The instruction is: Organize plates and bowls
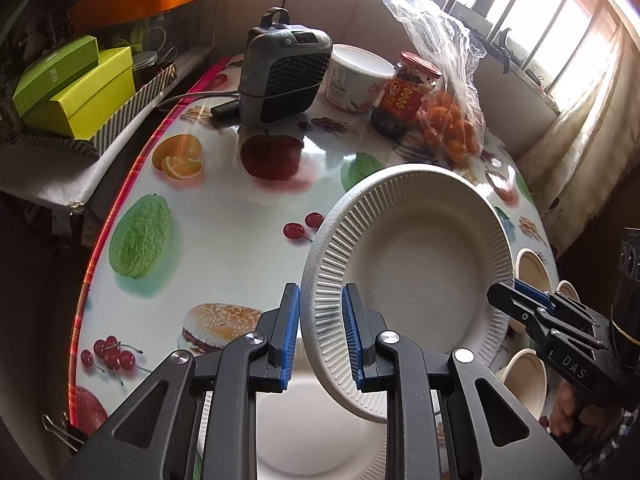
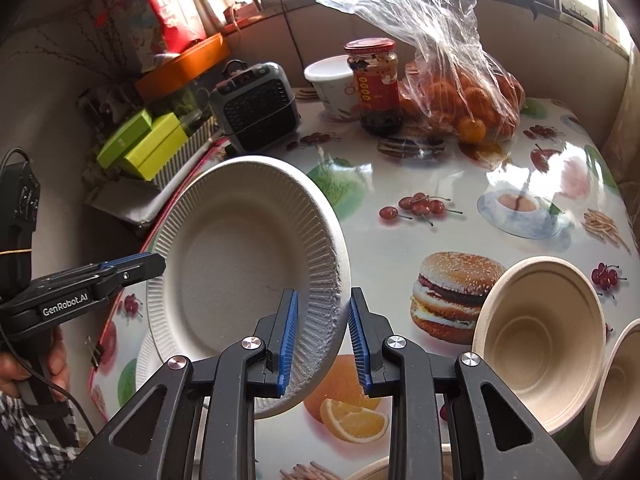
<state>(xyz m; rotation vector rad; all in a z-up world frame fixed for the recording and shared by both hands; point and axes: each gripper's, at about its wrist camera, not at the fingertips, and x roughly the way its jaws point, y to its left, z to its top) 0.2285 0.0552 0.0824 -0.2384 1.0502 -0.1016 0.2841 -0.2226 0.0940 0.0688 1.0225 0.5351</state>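
A white ribbed paper plate (image 1: 416,256) hangs tilted above the table between both grippers; it also shows in the right wrist view (image 2: 240,248). My left gripper (image 1: 320,332) has its jaws around the plate's near left rim with gaps visible. My right gripper (image 2: 323,332) straddles the opposite rim, its jaws apart too; it shows from the side in the left wrist view (image 1: 516,300). Another white plate (image 1: 316,432) lies on the table below. Beige paper bowls (image 2: 544,336) stand at the right, also seen in the left wrist view (image 1: 528,380).
The fruit-print table (image 1: 224,216) holds a grey heater (image 1: 280,76), a white tub (image 1: 356,80), a red-lidded jar (image 1: 404,96) and a bag of oranges (image 1: 452,120) at the back. Green boxes (image 1: 76,88) sit on a shelf at the left.
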